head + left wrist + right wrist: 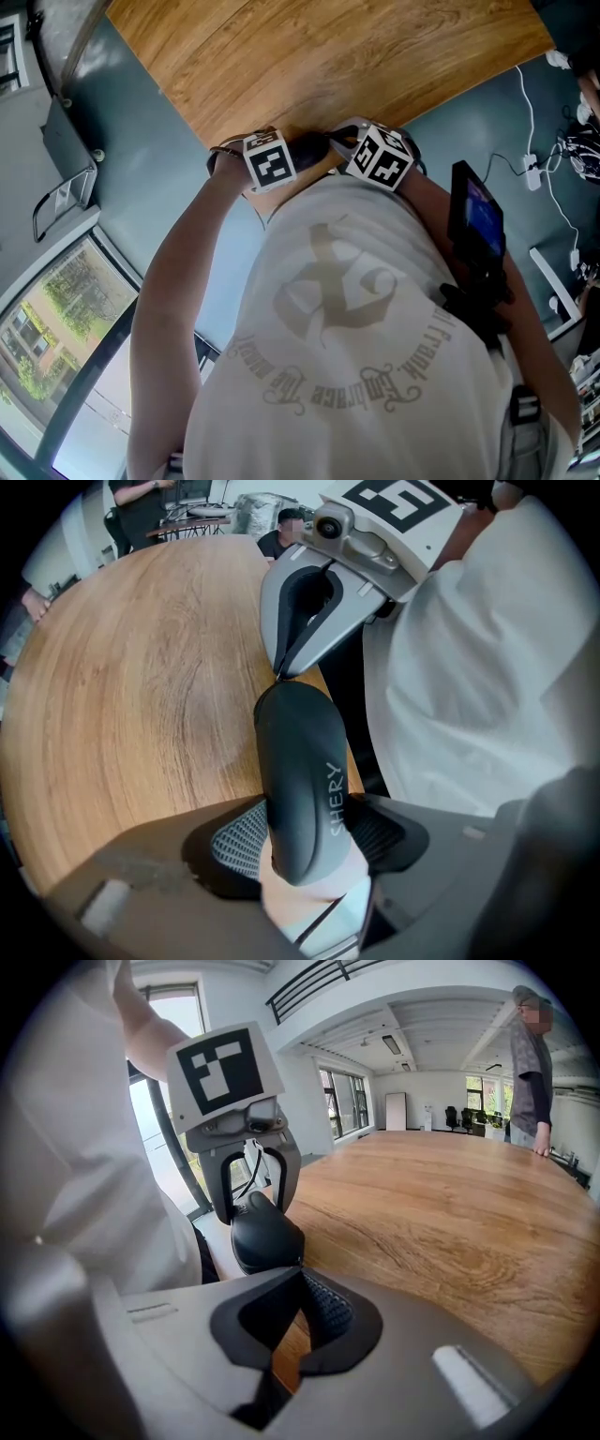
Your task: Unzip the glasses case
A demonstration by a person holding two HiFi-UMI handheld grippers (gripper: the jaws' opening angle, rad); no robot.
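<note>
A dark grey glasses case (300,771) with pale lettering hangs over the near edge of the wooden table (141,667). My left gripper (305,841) is shut on it, a ribbed pad pressing each long side. My right gripper (281,672) faces it, its tips pinched together at the case's far end, where the zip pull would lie; the pull is too small to make out. In the right gripper view the shut jaws (298,1274) meet just below the case (265,1237), with the left gripper (255,1206) behind it. The head view shows only both marker cubes and a bit of the case (309,148).
The table (328,56) stretches away bare. My white shirt (356,356) fills the lower head view, with a black phone-like device (476,220) at the right. Cables (534,169) lie on the floor. A person (532,1072) stands at the table's far side.
</note>
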